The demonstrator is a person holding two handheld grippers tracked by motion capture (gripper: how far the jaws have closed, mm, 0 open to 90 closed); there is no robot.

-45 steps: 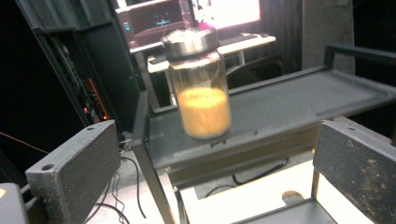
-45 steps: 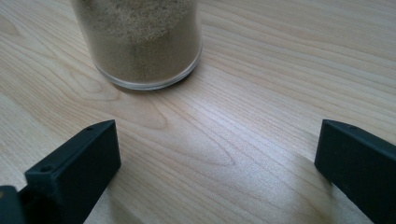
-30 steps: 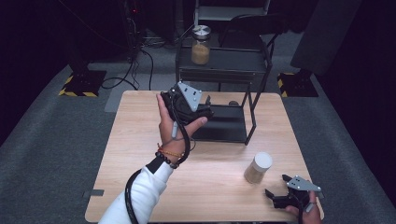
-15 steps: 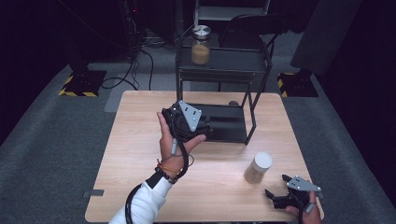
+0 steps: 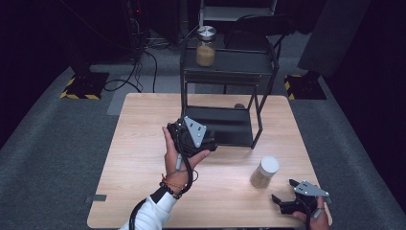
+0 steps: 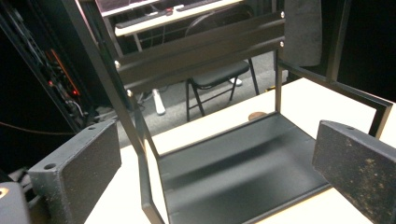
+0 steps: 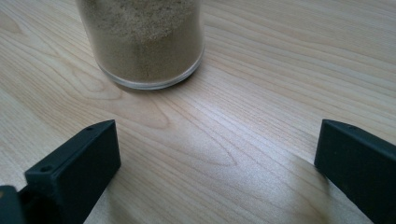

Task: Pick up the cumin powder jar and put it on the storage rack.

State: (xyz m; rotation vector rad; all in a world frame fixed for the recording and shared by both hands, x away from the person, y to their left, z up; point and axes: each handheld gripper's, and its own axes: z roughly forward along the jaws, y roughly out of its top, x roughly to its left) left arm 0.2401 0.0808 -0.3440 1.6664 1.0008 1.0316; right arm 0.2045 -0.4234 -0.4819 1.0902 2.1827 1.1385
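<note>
I see 1 tabletop [image 5: 143,191] carrying 1 black rack [image 5: 225,125]. 2 jars: one [image 5: 206,46] on the rack's top shelf, one [image 5: 265,172] near my right hand-held gripper [image 5: 285,204], top cut off in its view. Both hand-held grippers spread, empty; the left [image 5: 191,139] faces the rack's lower tray.
</note>
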